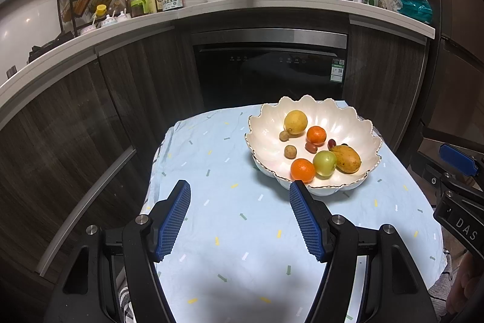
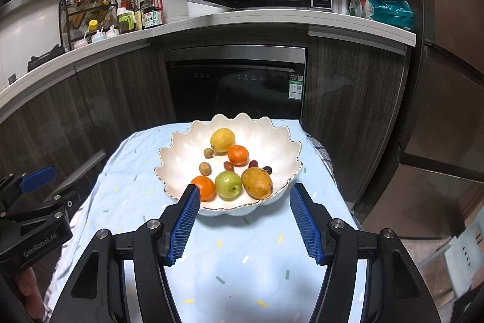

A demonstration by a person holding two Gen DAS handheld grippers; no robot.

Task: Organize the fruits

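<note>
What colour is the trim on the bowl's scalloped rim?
Gold, a thin line along the white bowl's scalloped edge; clearest in the right wrist view.

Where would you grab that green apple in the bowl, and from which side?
Probably from above, across its round middle. The green apple sits in the scalloped bowl wedged between an orange and a brownish mango, so pads should close front-to-back, where there is free space. The open right gripper is nearest.
</note>
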